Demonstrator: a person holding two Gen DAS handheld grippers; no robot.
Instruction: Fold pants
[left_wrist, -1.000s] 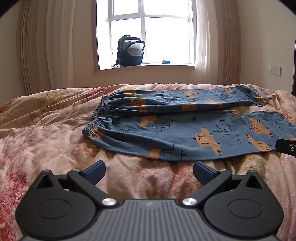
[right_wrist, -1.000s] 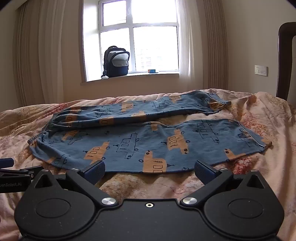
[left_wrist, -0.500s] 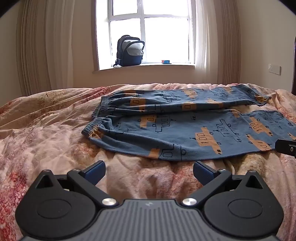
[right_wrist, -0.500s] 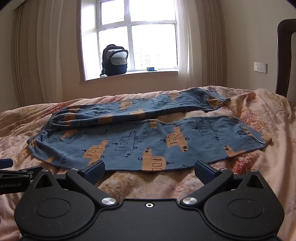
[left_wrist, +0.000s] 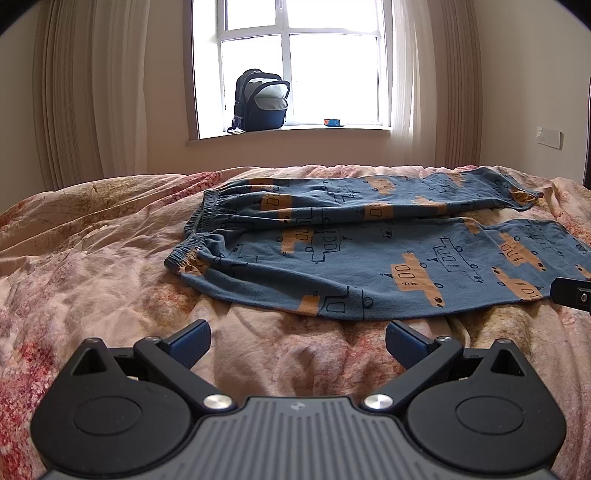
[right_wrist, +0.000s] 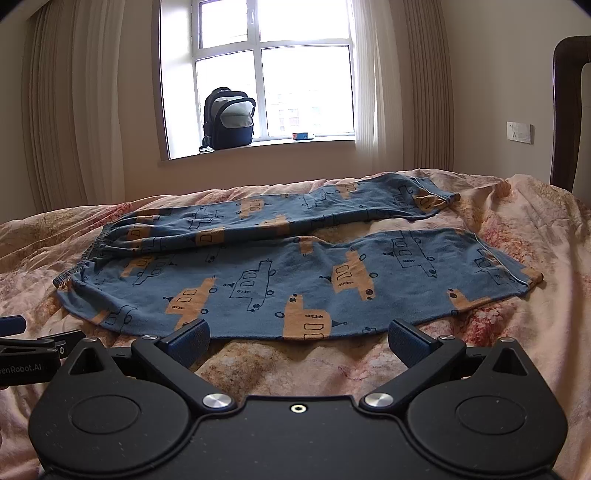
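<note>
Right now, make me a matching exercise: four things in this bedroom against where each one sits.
Things:
1. pants
2. backpack
3. wall switch plate
4. left gripper

Places:
A. on the right wall
B. spread flat on the bedspread
C. open, short of the pants' near edge
D. on the window sill

Pairs: 1-B, 2-D, 3-A, 4-C
</note>
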